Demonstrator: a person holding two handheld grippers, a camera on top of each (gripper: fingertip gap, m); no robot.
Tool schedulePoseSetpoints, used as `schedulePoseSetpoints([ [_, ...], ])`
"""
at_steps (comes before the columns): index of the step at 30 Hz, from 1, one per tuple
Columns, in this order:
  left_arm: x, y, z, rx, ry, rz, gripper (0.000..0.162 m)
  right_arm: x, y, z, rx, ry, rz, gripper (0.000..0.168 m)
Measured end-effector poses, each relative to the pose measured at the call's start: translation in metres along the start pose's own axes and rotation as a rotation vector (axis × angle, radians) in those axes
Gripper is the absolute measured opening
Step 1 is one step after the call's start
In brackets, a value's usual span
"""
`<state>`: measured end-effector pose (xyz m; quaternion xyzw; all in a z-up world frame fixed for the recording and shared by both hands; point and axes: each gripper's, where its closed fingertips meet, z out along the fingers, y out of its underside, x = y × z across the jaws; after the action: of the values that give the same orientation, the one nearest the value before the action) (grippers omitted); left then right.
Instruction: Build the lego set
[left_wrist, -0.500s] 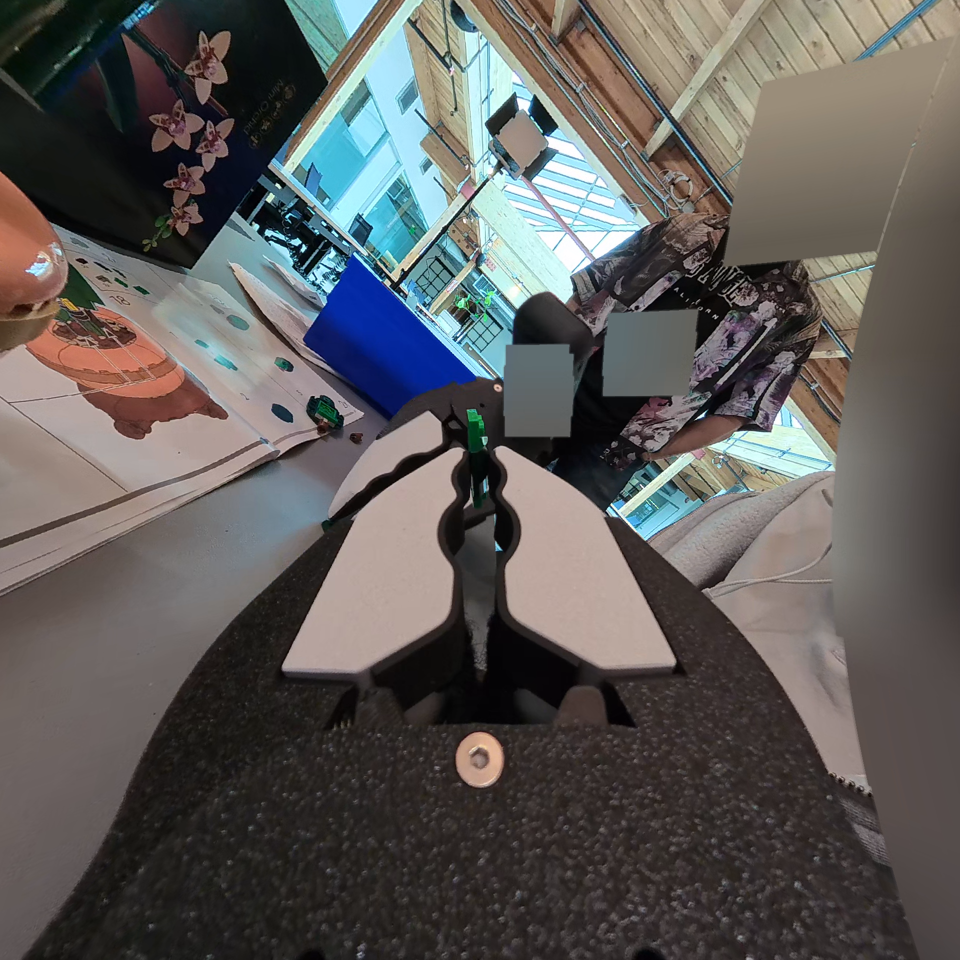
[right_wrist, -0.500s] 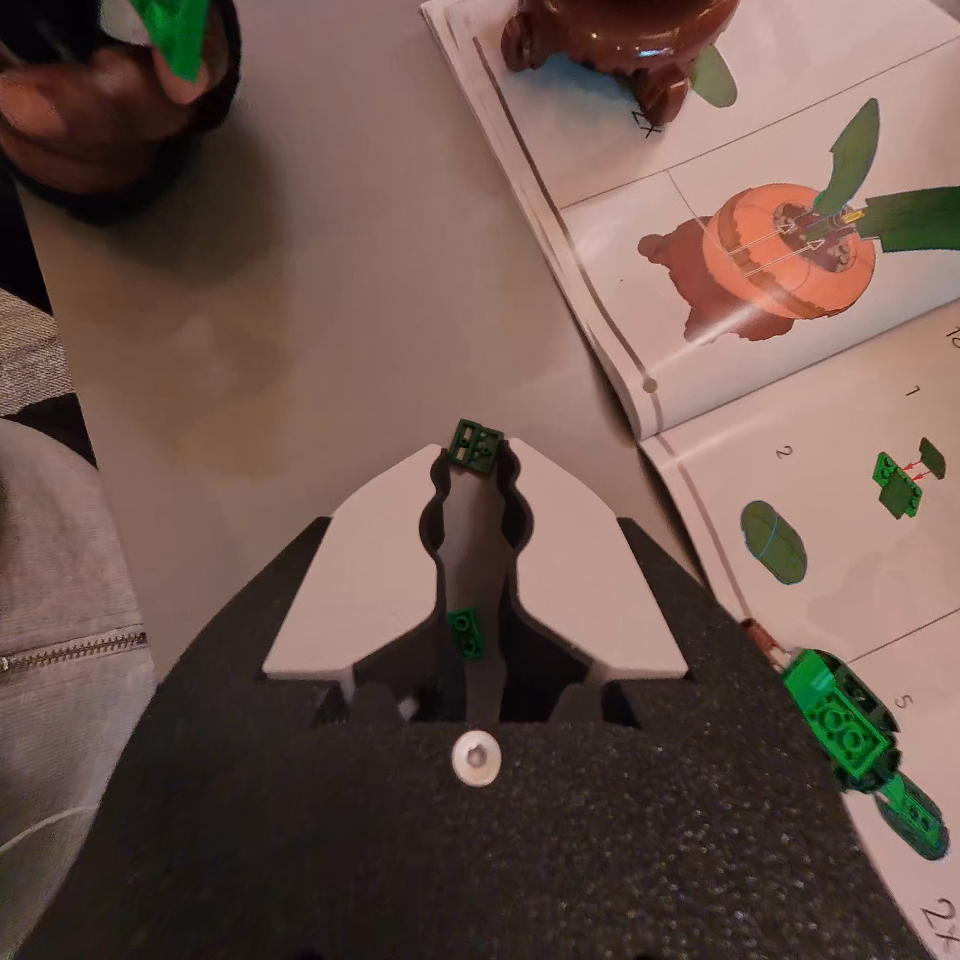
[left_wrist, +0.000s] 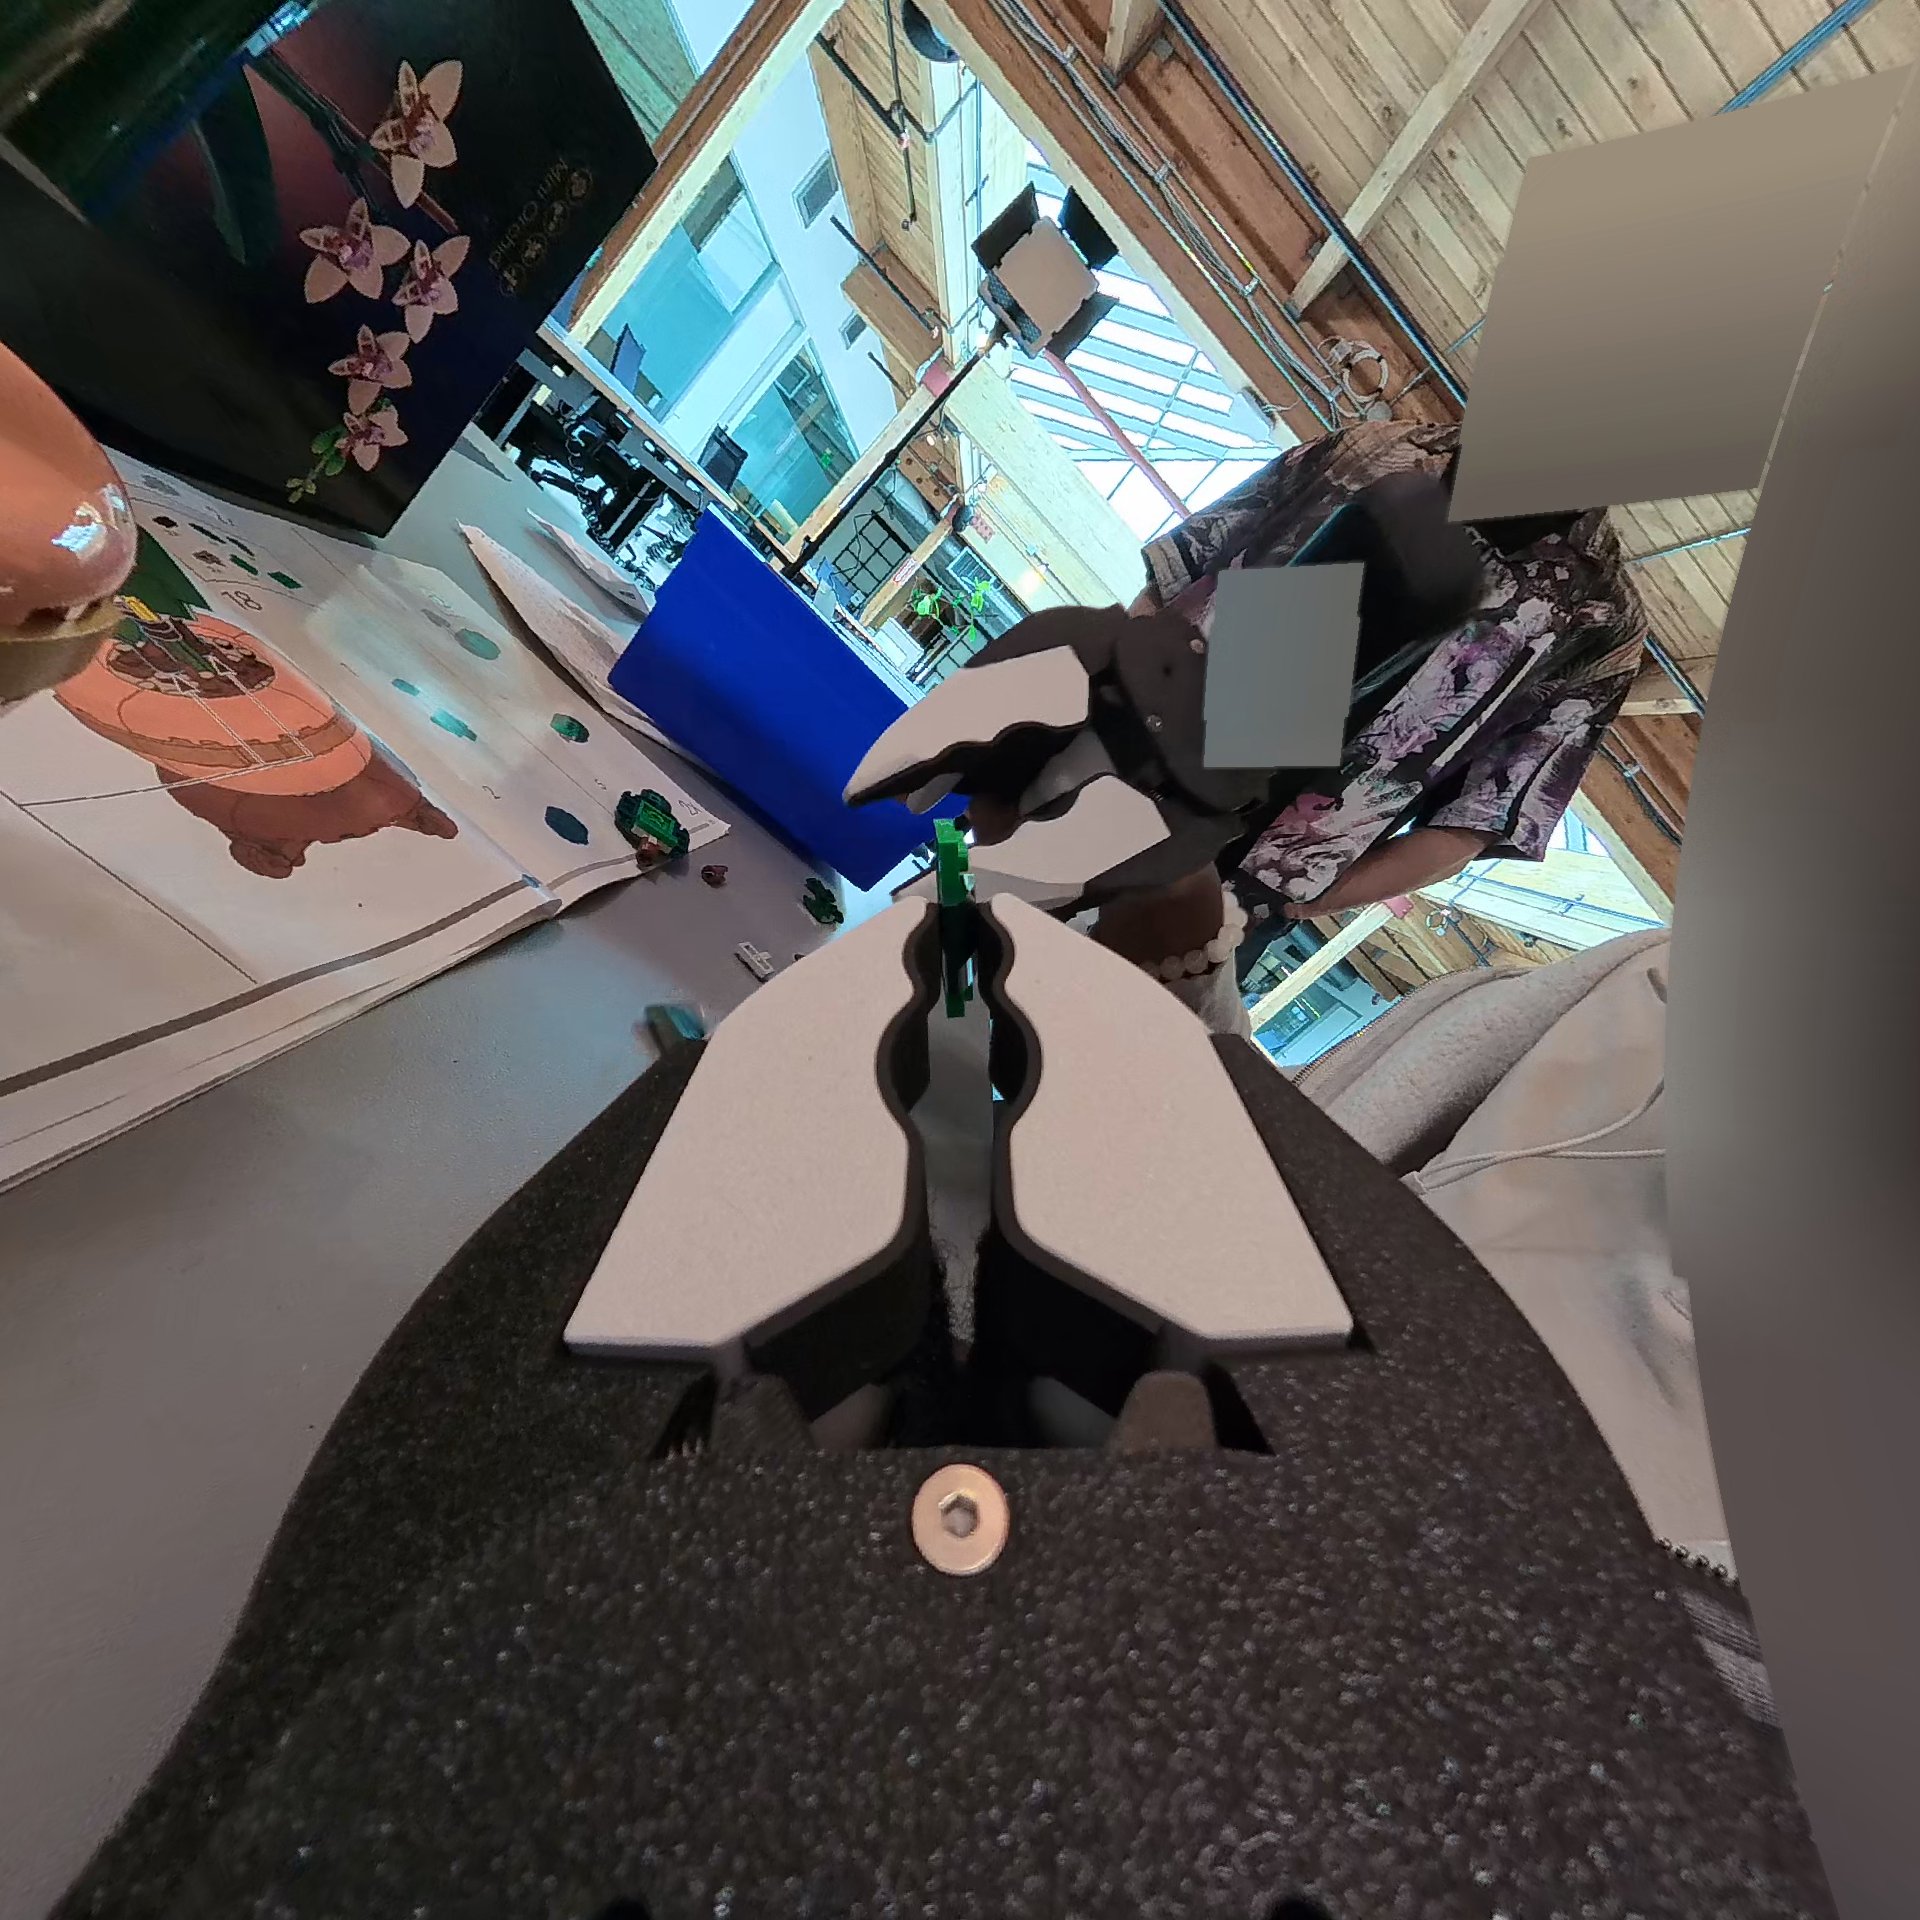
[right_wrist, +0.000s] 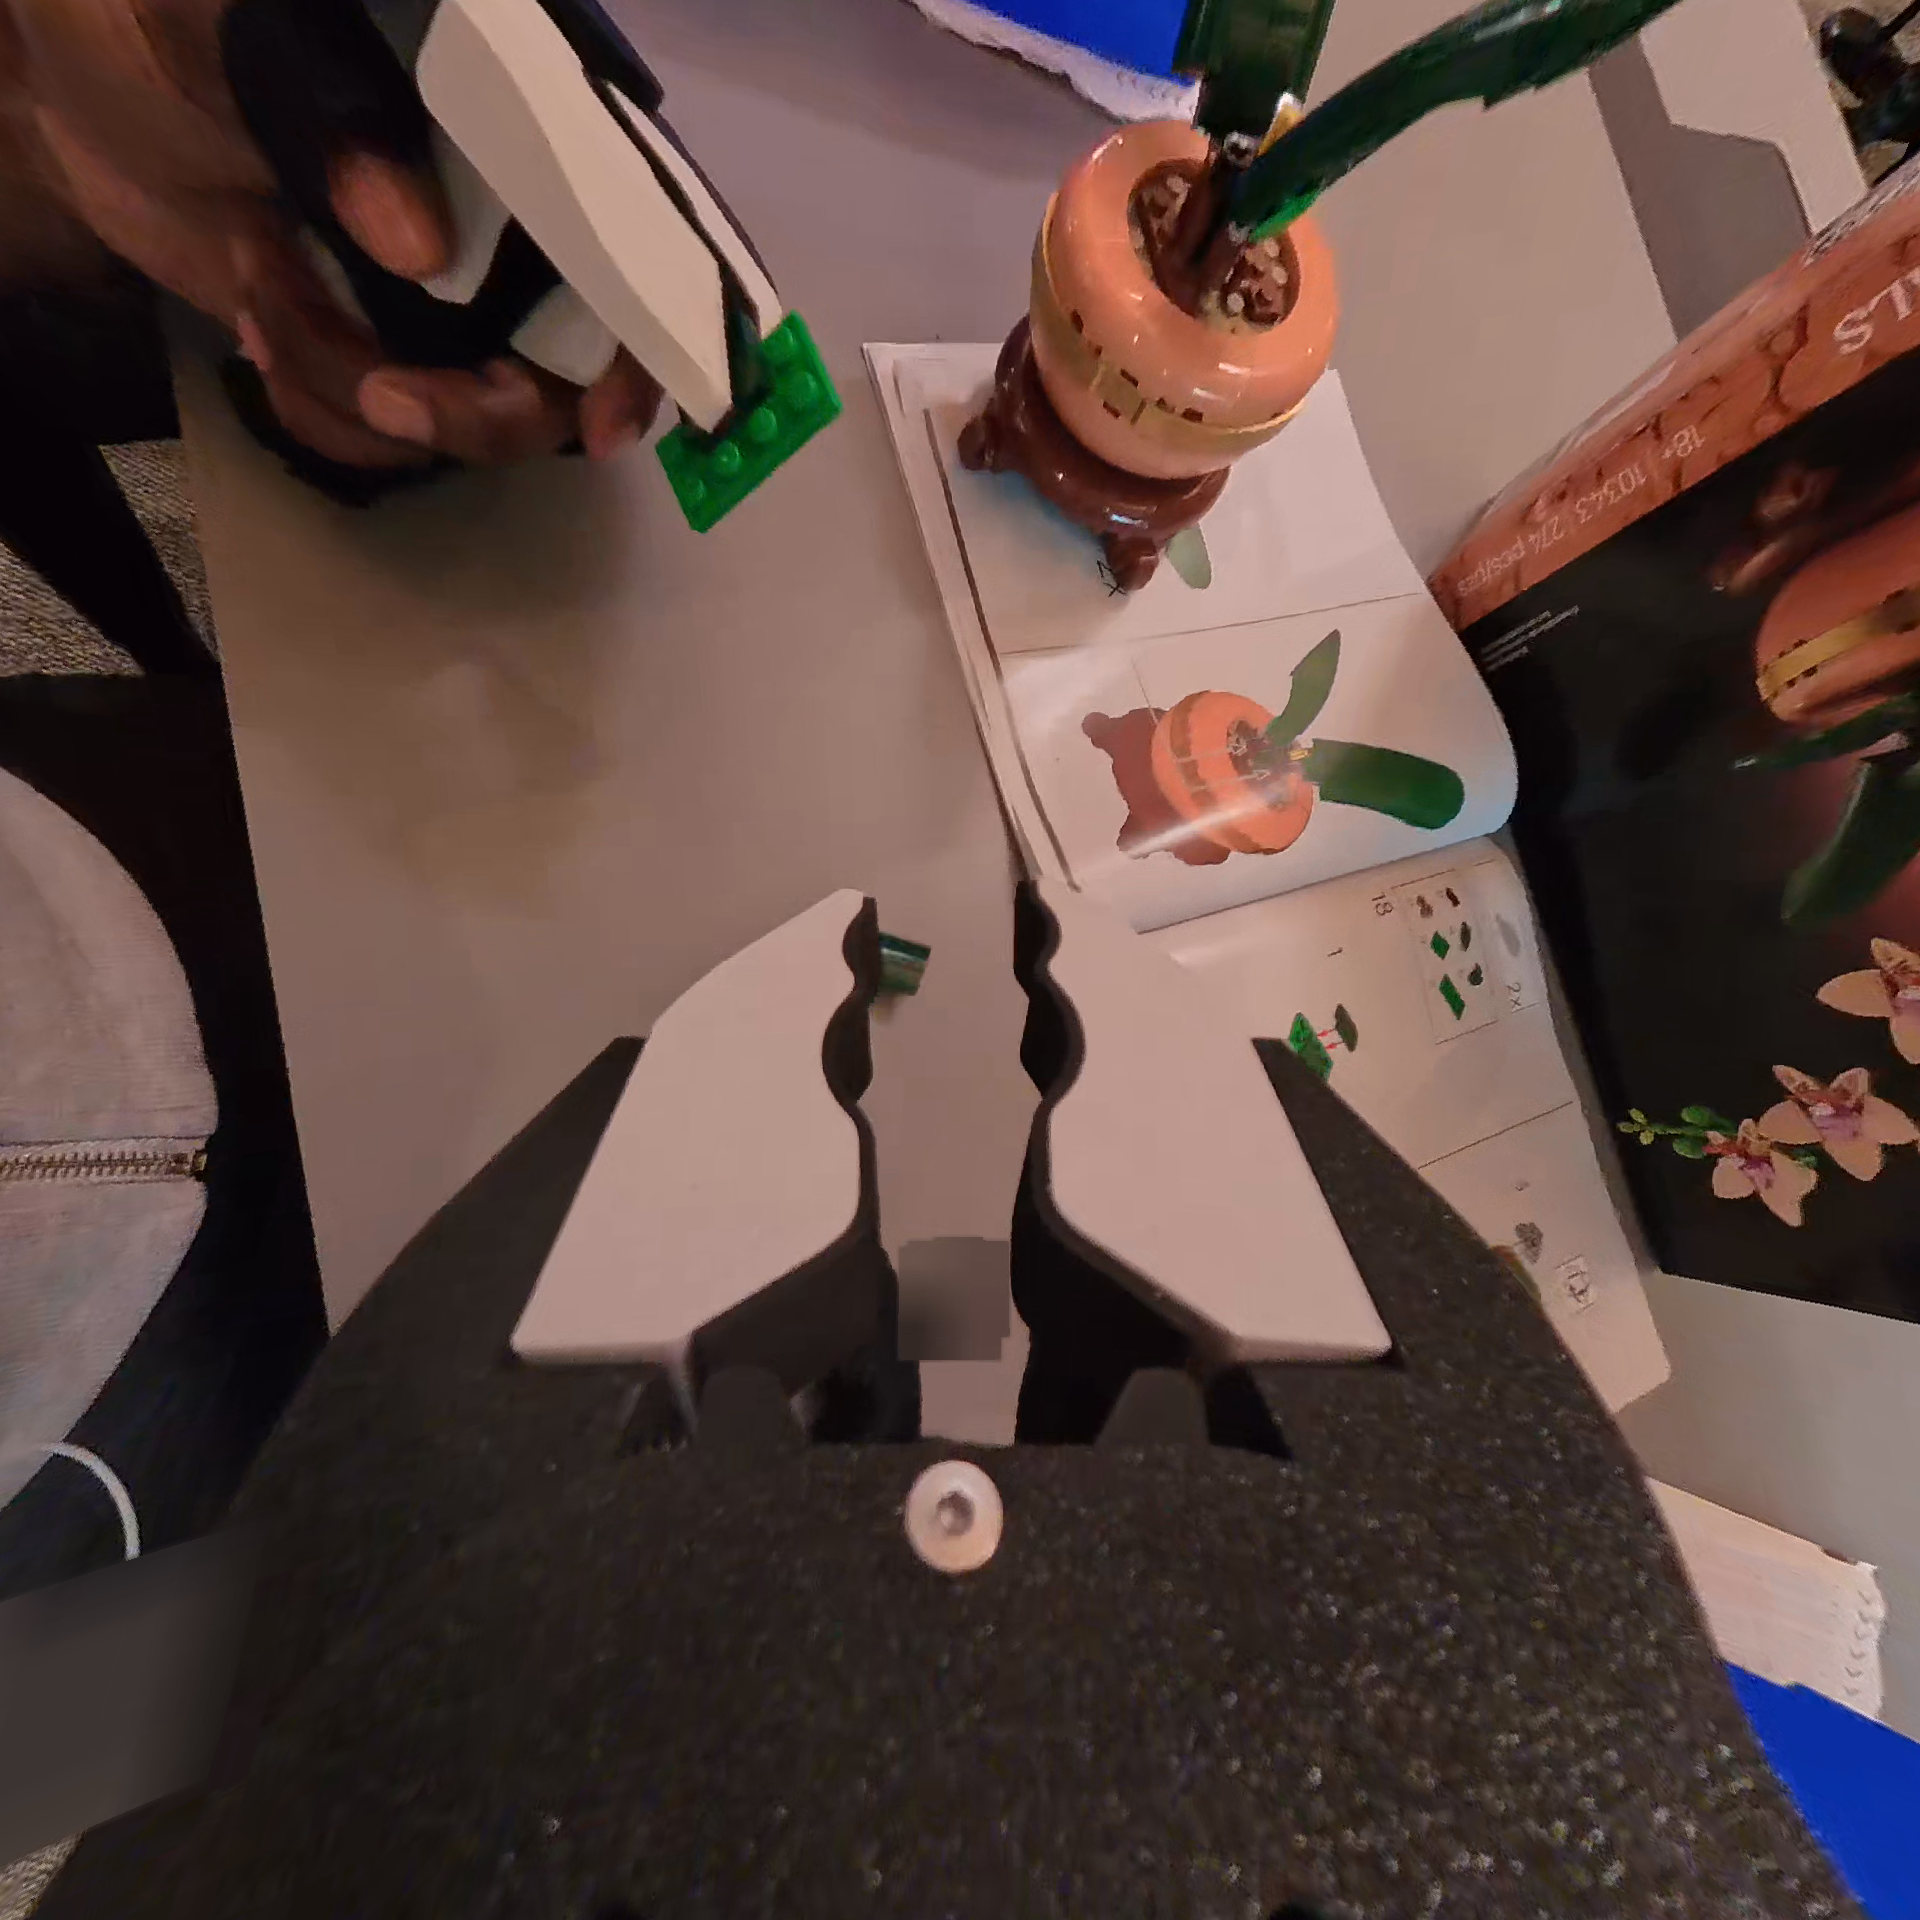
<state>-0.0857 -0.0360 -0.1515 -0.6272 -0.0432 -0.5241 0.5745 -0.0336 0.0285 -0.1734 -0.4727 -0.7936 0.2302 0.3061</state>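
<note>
My left gripper (left_wrist: 956, 909) is shut on a bright green plate (left_wrist: 952, 940), held edge-on at its tips. In the right wrist view the left gripper (right_wrist: 727, 405) holds that plate (right_wrist: 750, 421) above the grey table at upper left. My right gripper (right_wrist: 945, 914) is open and empty. A small dark green piece (right_wrist: 902, 966) shows blurred beside its left fingertip. In the left wrist view the right gripper (left_wrist: 925, 831) hovers just beyond the plate. The built pot with green leaves (right_wrist: 1174, 343) stands on the open instruction booklet (right_wrist: 1247, 748).
The set's dark box (right_wrist: 1714, 831) stands at the right. A blue bin (left_wrist: 769, 707) sits behind the booklet. Small loose pieces (left_wrist: 821, 899) and a green sub-assembly (left_wrist: 649, 816) lie near the booklet's edge. A person in a patterned shirt (left_wrist: 1455, 727) stands beyond the table. One gripper's finger ends stand about 9 cm off the other's.
My right gripper has opened, let go of the small dark green piece and pulled up and back. The left gripper keeps hold of the green plate, now close to the right one.
</note>
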Motion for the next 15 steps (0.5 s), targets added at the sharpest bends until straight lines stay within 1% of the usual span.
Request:
schedulePoseSetpoints([
  [3, 0.001, 0.000, 0.000, 0.000, -0.001, -0.001, 0.005, -0.005, 0.014, 0.005, -0.021, -0.038, 0.041, 0.021],
  [6, 0.000, 0.000, 0.000, -0.001, -0.002, -0.002, 0.005, -0.014, 0.037, 0.023, -0.074, -0.105, 0.090, 0.021],
  [9, 0.000, 0.001, 0.000, -0.007, -0.007, 0.004, 0.005, -0.015, 0.058, 0.041, -0.103, -0.153, 0.146, 0.030],
  [15, 0.000, 0.002, 0.001, -0.013, -0.012, 0.008, 0.005, -0.013, 0.058, 0.053, -0.029, -0.219, 0.198, 0.030],
])
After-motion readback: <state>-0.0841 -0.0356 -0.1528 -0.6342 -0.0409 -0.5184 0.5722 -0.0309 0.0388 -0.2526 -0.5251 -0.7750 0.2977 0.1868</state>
